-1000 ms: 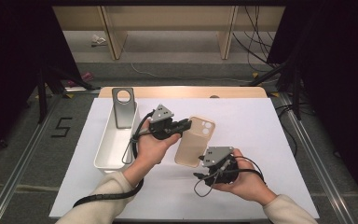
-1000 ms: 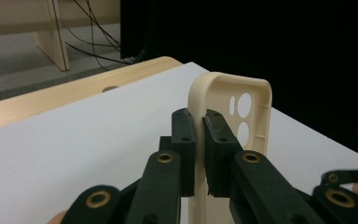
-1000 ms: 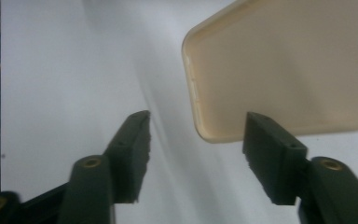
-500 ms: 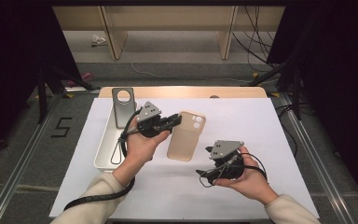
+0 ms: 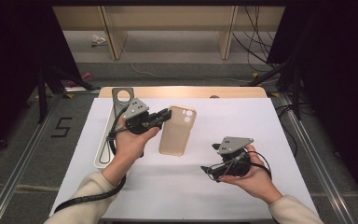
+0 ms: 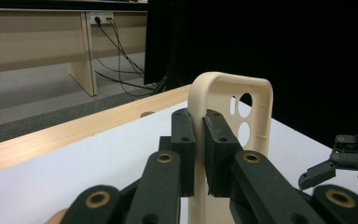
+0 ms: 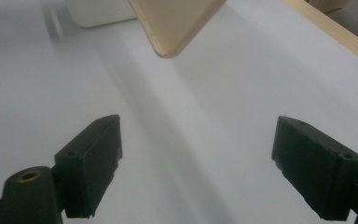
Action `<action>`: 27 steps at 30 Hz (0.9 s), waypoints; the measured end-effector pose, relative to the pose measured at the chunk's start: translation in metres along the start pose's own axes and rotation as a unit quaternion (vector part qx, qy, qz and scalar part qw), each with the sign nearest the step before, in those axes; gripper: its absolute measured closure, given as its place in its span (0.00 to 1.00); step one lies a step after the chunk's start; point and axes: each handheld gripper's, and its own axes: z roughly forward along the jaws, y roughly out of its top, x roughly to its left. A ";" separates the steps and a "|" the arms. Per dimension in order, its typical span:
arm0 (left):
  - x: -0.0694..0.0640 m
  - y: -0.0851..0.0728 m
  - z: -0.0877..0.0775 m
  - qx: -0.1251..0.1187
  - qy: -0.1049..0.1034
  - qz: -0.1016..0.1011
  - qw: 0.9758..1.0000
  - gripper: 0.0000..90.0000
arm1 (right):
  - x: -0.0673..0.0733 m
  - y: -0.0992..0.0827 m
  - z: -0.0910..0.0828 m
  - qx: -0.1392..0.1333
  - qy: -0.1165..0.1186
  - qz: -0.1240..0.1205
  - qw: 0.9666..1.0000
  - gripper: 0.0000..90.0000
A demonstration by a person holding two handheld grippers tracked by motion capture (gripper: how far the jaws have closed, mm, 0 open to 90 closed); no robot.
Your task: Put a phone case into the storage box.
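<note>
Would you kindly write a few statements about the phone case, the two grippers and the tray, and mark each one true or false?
1. The left gripper is clamped on the edge of the beige phone case. True.
2. The right gripper holds the case too. False: its jaws stand wide apart with nothing between them.
3. The case lies inside the metal tray. False: it is held to the right of the tray, over the white table cover.
4. The case has camera cut-outs. True.
</note>
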 end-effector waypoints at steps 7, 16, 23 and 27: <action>0.009 0.003 -0.008 -0.007 0.010 -0.002 1.000 0.93 | -0.005 -0.005 -0.004 -0.009 -0.007 0.019 1.000 0.19; 0.016 0.007 -0.015 -0.014 0.018 -0.003 1.000 0.93 | -0.011 -0.008 -0.009 -0.019 -0.016 0.032 0.999 0.18; 0.022 0.010 -0.021 -0.020 0.025 -0.002 0.999 0.93 | -0.014 -0.011 -0.011 -0.020 -0.021 0.039 0.999 0.18; 0.025 0.012 -0.024 -0.024 0.029 -0.004 0.999 0.93 | -0.015 -0.012 -0.013 -0.023 -0.025 0.044 0.998 0.18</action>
